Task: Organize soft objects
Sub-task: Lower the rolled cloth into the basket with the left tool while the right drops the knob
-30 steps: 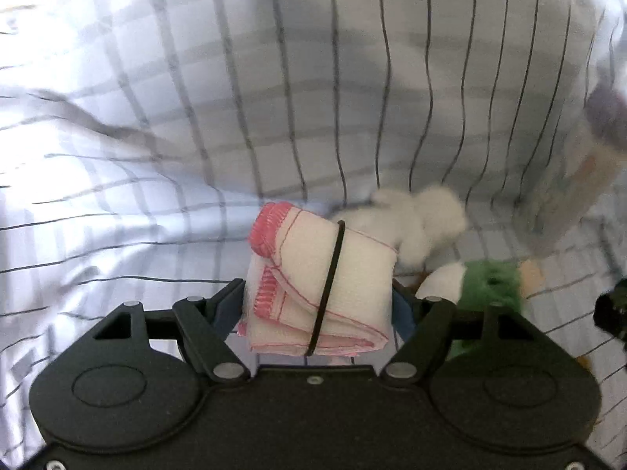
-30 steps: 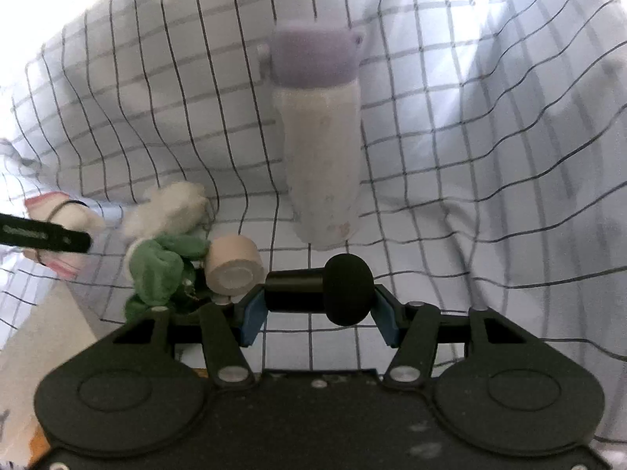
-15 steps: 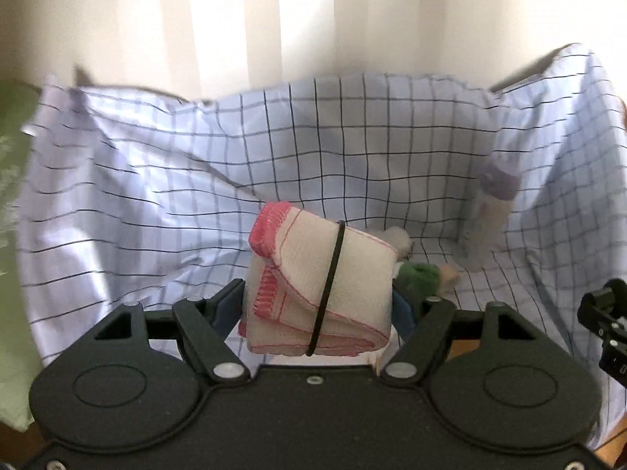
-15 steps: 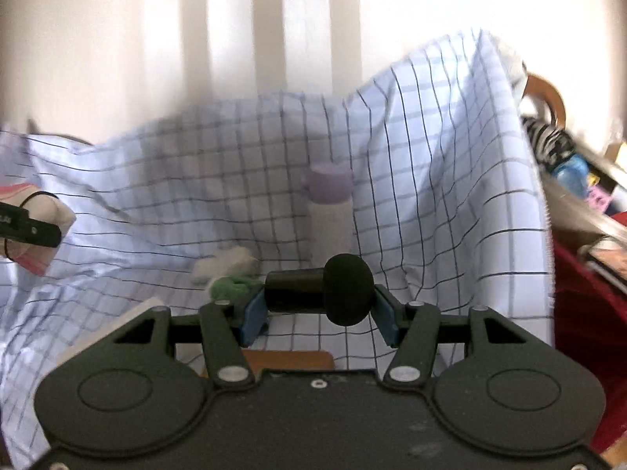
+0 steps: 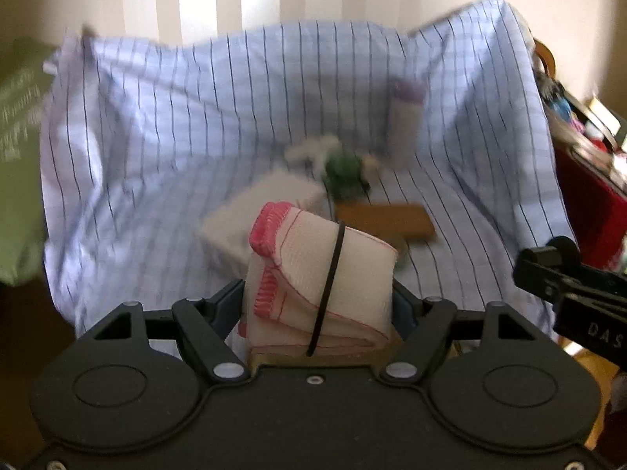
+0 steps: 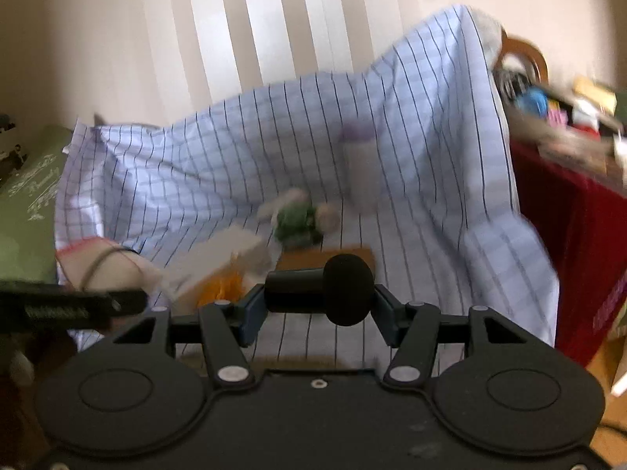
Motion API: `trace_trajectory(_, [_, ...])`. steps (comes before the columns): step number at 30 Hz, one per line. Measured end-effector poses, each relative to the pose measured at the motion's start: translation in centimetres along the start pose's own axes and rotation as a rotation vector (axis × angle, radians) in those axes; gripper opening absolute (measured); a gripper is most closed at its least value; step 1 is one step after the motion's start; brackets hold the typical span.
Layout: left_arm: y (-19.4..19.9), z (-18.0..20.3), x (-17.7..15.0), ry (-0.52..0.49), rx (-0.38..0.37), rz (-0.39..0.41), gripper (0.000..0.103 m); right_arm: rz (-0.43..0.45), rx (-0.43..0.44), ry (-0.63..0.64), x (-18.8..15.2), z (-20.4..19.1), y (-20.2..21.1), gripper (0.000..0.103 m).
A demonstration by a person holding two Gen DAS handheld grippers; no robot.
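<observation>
Folded white cloth with pink stitched edging, bound by a black elastic band, clamped between the blue pads of the left gripper, raised above the checked sheet. Same bundle seen blurred at the left edge of the right wrist view, behind the left gripper's dark finger. Fingers of the left gripper closed on the cloth from both sides.

Black cylinder with a rounded foam head, much like a small microphone, lying crosswise between the pads of the right gripper. Fingers of the right gripper closed on it at both ends. Part of that gripper jutting in at the right edge of the left wrist view.

Beyond both grippers, a pale blue checked sheet draped over some piece of furniture, rising at the back and the right. On its lower part, blurred: a green soft toy with a white fluffy one just beside it, a pale roll to its right. Behind them, upright, a white bottle with a purple cap. Nearer, a flat white box and a brown board, something orange at the box's near edge.

Green cushion to the left of the sheet. Red-covered furniture with clutter to the right. Vertical blinds behind.
</observation>
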State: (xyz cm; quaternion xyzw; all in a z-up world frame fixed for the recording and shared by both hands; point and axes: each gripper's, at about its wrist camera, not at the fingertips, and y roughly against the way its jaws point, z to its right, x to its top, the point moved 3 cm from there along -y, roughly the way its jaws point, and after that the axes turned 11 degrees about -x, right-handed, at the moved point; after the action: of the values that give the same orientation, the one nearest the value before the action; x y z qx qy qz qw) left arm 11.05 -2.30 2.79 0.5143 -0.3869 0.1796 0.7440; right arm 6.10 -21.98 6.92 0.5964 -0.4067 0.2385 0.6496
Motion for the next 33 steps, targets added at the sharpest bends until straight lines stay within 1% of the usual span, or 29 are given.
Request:
trace_trajectory(4, [-0.4,0.9,-3.4,0.023,-0.002,-0.05,0.071,-0.088,0.006,-0.031,-3.1,0.8,1.1,0.057])
trace_trajectory(7, [-0.6,1.5,-5.6,0.043,-0.006,-0.084,0.071,-0.137,-0.017,-0.034,-5.1,1.0,1.7,0.057])
trace_trajectory(9, [-0.7,1.7,-7.0,0.053,0.004,-0.097,0.071,-0.172,-0.021,-0.034,-6.3,1.0,2.1,0.057])
trace_trajectory(11, [-0.9,1.9,-8.3,0.049,0.029,-0.105,0.071,-0.202,-0.026,-0.023,-7.4,0.8,2.1,0.057])
trace_trajectory(17, [-3.2,0.8,-10.1,0.106,0.065,-0.178,0.071,-0.287,-0.069,-0.012,-9.4,0.6,0.5,0.057])
trace_trajectory(21, [-3.4,0.2,-11.2,0.128,0.078,-0.199,0.071,-0.322,-0.077,0.005,-10.6,0.5,0.0,0.057])
trace_trajectory(25, [-3.2,0.1,-11.9,0.13,0.095,-0.201,0.072,-0.357,-0.068,0.007,-11.2,0.2,-0.5,0.057])
trace_trajectory(33, [-3.0,0.3,-12.3,0.119,0.136,-0.188,0.075,-0.36,-0.065,0.016,-11.1,-0.2,-0.5,0.057])
